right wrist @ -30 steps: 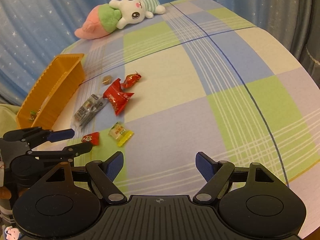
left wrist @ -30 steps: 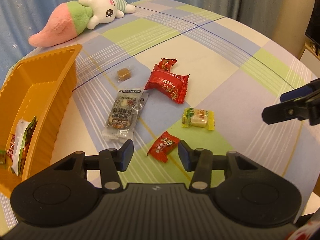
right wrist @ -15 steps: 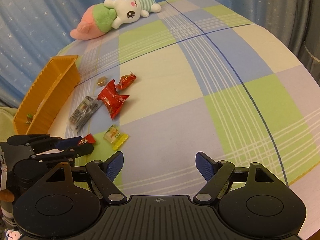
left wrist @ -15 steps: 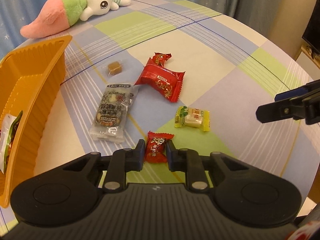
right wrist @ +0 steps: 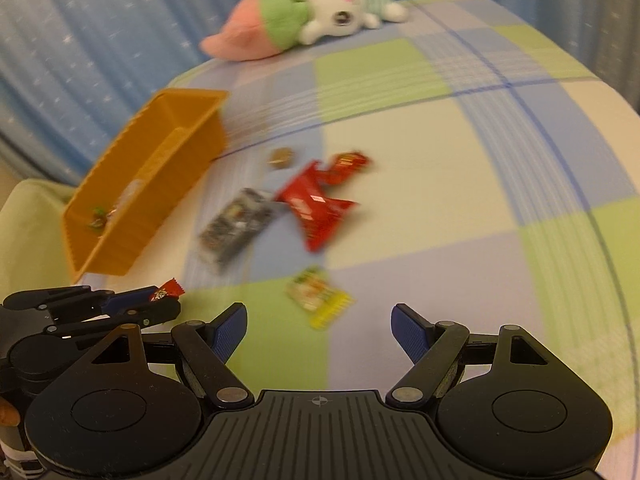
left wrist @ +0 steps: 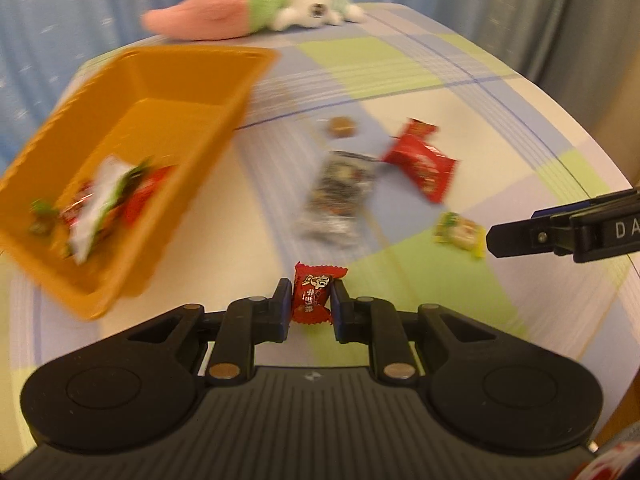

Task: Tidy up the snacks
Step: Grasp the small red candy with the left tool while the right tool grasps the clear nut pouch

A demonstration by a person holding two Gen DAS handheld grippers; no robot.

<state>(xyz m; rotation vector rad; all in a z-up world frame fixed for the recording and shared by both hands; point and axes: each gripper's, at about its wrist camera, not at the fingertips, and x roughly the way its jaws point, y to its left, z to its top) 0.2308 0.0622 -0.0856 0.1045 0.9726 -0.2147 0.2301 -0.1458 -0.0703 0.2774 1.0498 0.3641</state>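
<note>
My left gripper [left wrist: 308, 300] is shut on a small red candy [left wrist: 314, 296], held off the cloth just right of the orange bin [left wrist: 132, 152]. That bin holds several wrapped snacks [left wrist: 100, 204]. On the checked tablecloth lie a clear dark snack pack [left wrist: 338, 198], a red packet [left wrist: 424, 164], a smaller red candy [left wrist: 418, 128], a brown candy [left wrist: 342, 127] and a yellow-green candy [left wrist: 460, 232]. My right gripper [right wrist: 318, 326] stands open over the cloth, with the yellow-green candy [right wrist: 318, 294] just beyond its fingertips. In its view the left gripper [right wrist: 160, 300] with the red candy [right wrist: 166, 290] shows at lower left.
A pink, green and white plush toy [left wrist: 256, 16] lies at the far edge of the table. Blue curtains hang behind. The table's rounded edge [left wrist: 600, 152] drops off at the right. The orange bin [right wrist: 148, 176] sits near the left edge.
The left gripper closed on the small red candy, lifted it and swung left toward the orange bin. The right gripper moved closer to the yellow-green candy, still open.
</note>
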